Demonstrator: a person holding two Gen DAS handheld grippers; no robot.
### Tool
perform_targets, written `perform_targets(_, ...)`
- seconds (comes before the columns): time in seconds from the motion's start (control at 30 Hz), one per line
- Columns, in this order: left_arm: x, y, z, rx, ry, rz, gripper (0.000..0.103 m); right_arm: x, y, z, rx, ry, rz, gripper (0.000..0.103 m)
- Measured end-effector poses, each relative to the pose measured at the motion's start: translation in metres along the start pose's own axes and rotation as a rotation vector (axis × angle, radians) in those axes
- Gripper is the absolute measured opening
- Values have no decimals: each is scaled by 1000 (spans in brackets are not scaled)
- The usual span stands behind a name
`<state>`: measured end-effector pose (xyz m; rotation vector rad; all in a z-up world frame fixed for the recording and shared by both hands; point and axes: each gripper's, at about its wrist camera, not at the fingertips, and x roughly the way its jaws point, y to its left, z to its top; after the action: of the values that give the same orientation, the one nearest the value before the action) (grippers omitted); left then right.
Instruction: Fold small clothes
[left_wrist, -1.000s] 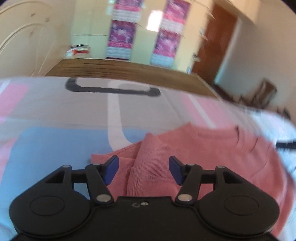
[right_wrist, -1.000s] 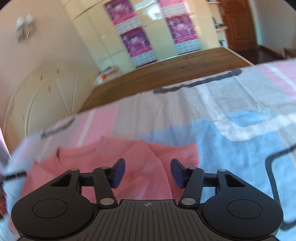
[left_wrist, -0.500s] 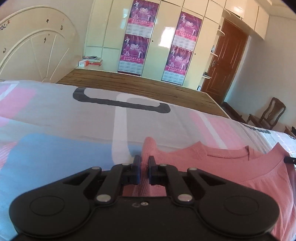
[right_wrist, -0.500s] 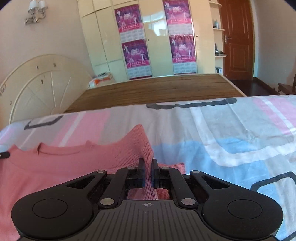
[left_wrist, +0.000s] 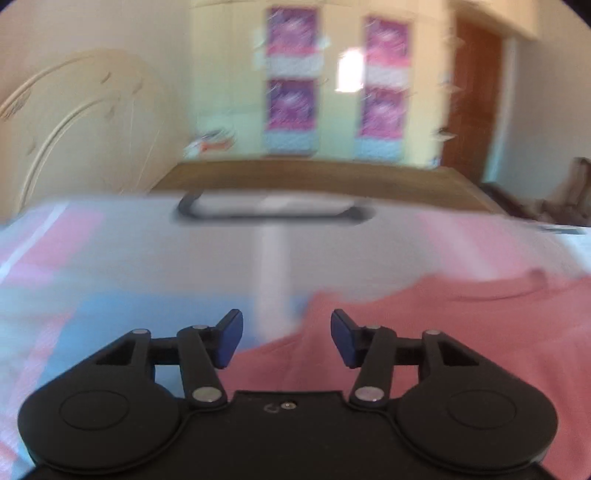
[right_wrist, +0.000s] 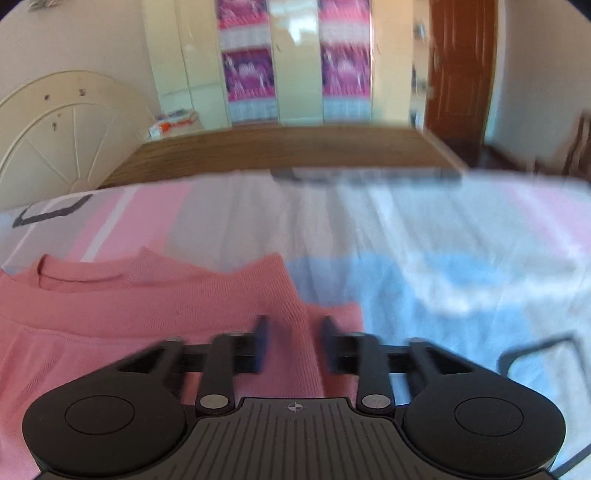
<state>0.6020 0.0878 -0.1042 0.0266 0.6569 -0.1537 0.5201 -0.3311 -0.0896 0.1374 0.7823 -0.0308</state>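
A pink knit sweater (left_wrist: 461, 325) lies flat on the bed sheet (left_wrist: 147, 266), neckline away from me. My left gripper (left_wrist: 286, 338) hovers over the sweater's left edge; its jaws are opening and the blue pads (left_wrist: 229, 338) touch no cloth. In the right wrist view the same sweater (right_wrist: 147, 306) fills the lower left. My right gripper (right_wrist: 295, 343) is over its right shoulder, jaws opening, with a raised fold of pink knit (right_wrist: 295, 317) standing loose between the pads.
The sheet (right_wrist: 424, 240) has pink, blue and grey blocks. A wooden bed frame (right_wrist: 295, 151) runs behind it, a cream headboard (right_wrist: 59, 129) at left, a wardrobe with posters (right_wrist: 295, 74) and a brown door (right_wrist: 458, 66) beyond. A chair (left_wrist: 569, 188) stands far right.
Both grippers went from open to shut on the sweater's shoulders half a second ago, and have now let go and spread apart again. The views have swung and are blurred.
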Motion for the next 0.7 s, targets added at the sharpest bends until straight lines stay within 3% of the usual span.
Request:
perform_targets(0.13, 3, -77, -4, 151, 97, -237, 55, 7, 65, -1, -110, 22, 223, 42)
perform_targets(0.2, 9, -109, -12, 199, 119, -281, 55, 20, 98, -6, -153, 79, 341, 24)
perform_targets(0.23, 11, -114, -15, 209, 112, -275, 56, 23, 113, -9, -195, 89, 349, 24)
perform_targets(0.33, 13, -95, -21, 178, 53, -146, 61, 25, 119, -8, -279, 69, 318, 24)
perform_targets(0.4, 16, -62, -23, 161, 48, 43, 59, 28, 92, -5, -256, 47, 159, 24)
perform_targets(0.43, 20, -41, -26, 123, 77, 64, 65, 35, 67, -1, -205, 67, 61, 24)
perform_targets(0.47, 19, -23, -27, 62, 65, -1, 64, 39, 39, 1, -122, 73, 32, 24)
perform_targets(0.53, 16, -12, -27, 39, 64, -25, 63, 38, 9, 7, -33, 85, 59, 24)
perform_targets(0.6, 4, -22, -23, 63, 48, 11, 55, 26, 13, 11, -39, 65, 39, 24)
perform_targets(0.7, -28, -49, -22, 56, -12, -107, 58, -3, 40, 4, -66, -9, 164, 24)
